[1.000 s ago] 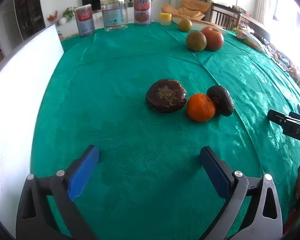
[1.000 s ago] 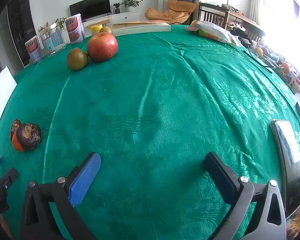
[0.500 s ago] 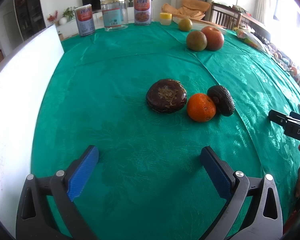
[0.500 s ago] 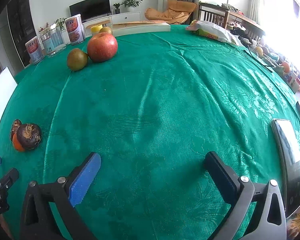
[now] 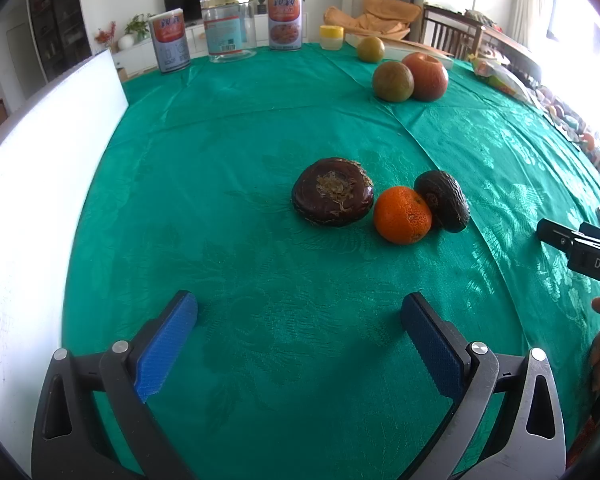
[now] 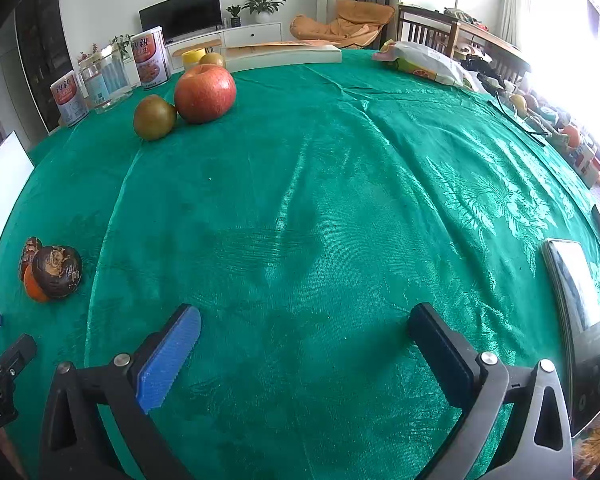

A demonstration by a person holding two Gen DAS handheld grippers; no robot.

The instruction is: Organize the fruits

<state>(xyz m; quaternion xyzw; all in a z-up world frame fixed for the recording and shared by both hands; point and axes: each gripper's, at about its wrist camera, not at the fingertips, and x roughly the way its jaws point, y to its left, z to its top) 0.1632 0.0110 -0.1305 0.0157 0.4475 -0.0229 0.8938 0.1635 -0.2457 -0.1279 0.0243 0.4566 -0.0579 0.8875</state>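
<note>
On the green cloth (image 5: pixel 228 184) my left gripper (image 5: pixel 300 320) and right gripper (image 6: pixel 304 332) hover, fingers spread wide, grasping nothing. The apple (image 6: pixel 205 93) touches a pear (image 6: pixel 154 117); the orange (image 5: pixel 402 220) sits between two dark fruits. "DAS" shows on the right tool; can labels are unreadable.
</note>
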